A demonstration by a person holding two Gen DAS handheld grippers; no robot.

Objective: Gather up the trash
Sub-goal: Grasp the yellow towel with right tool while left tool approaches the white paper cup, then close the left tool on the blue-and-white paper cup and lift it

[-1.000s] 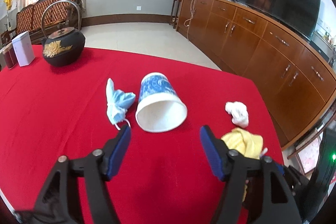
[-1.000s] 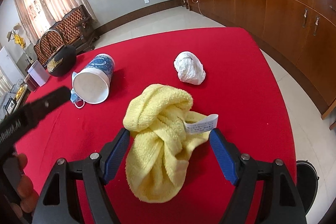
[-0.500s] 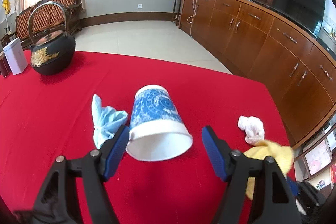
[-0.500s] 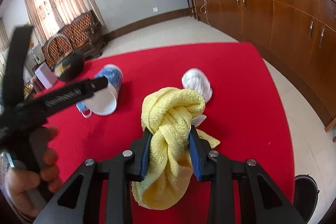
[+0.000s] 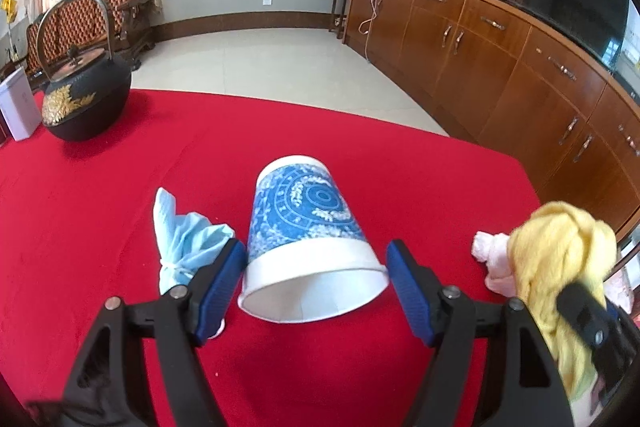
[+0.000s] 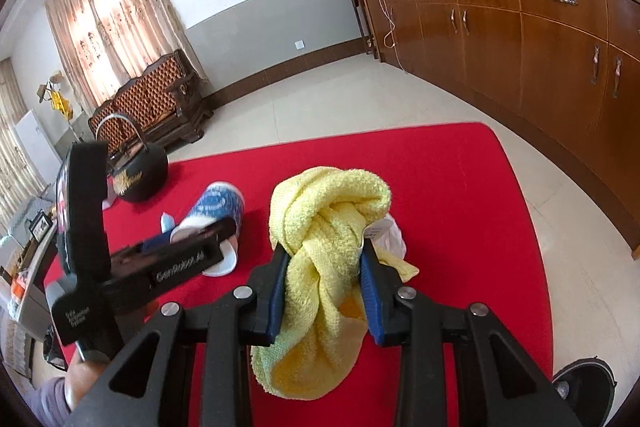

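Yellow towel (image 6: 320, 267) is clamped between the right gripper (image 6: 325, 281) pads, lifted off the red tablecloth (image 5: 360, 155). Left gripper (image 5: 316, 287) jaws stand apart around a toppled blue paper cup (image 5: 308, 235), a crumpled blue mask (image 5: 184, 243) beside it. Beyond: iron teapot (image 5: 84, 99), wooden cabinets (image 5: 500, 67).

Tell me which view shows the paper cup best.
The left wrist view. There the paper cup lies on its side in mid frame on the red tablecloth, open mouth toward the camera, blue pattern clear, between the open left gripper fingers. In the right wrist view the cup is smaller and partly hidden behind the left gripper.
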